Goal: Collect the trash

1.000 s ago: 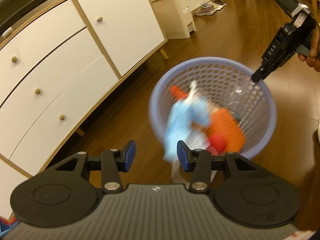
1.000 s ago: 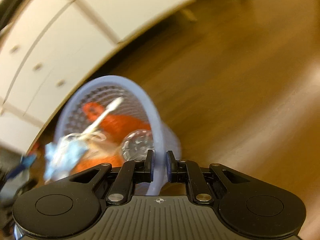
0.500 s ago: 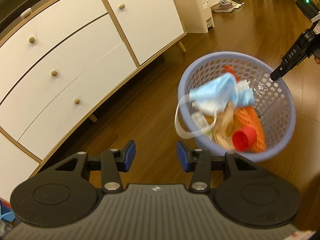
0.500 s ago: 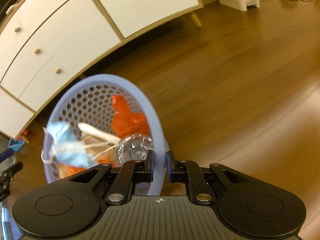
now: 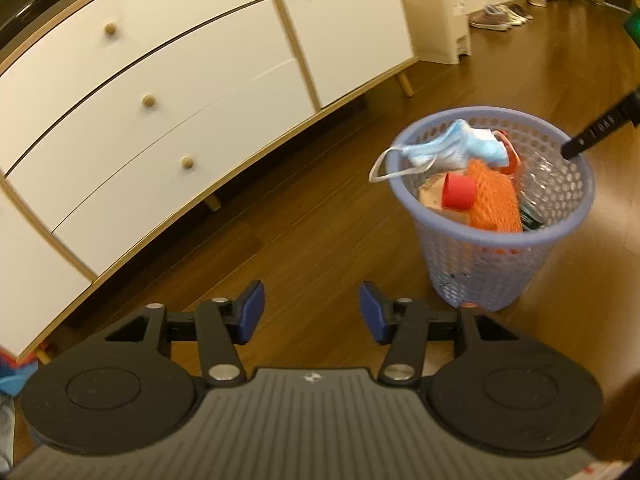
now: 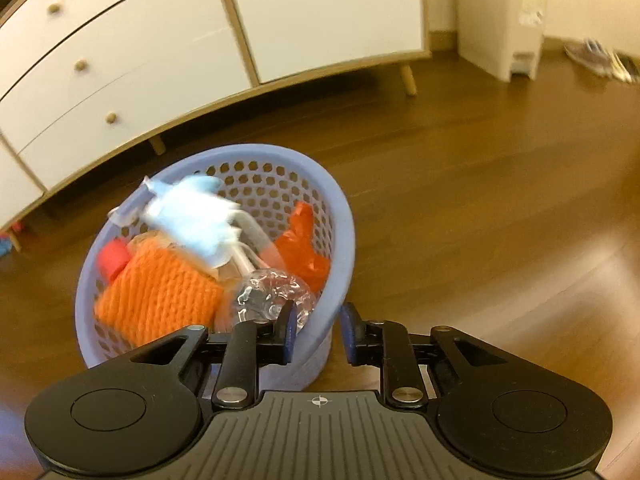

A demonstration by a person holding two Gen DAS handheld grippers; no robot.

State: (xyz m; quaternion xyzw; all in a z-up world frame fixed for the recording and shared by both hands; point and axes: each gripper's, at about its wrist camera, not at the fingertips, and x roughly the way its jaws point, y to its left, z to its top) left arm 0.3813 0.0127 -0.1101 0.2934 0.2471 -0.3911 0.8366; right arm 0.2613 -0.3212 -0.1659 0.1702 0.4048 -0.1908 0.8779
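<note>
Inside — face mask (image 5: 456,148) atop basket (image 5: 484,272)

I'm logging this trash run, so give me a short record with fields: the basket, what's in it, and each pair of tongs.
basket: lavender mesh basket, upright on the wood floor, near the white cabinet
contents: blue face mask on top, one loop hanging over the rim; orange net; red cap; clear plastic bottle
left tongs: open, empty, above the floor
right tongs: open, straddling the basket rim
</note>
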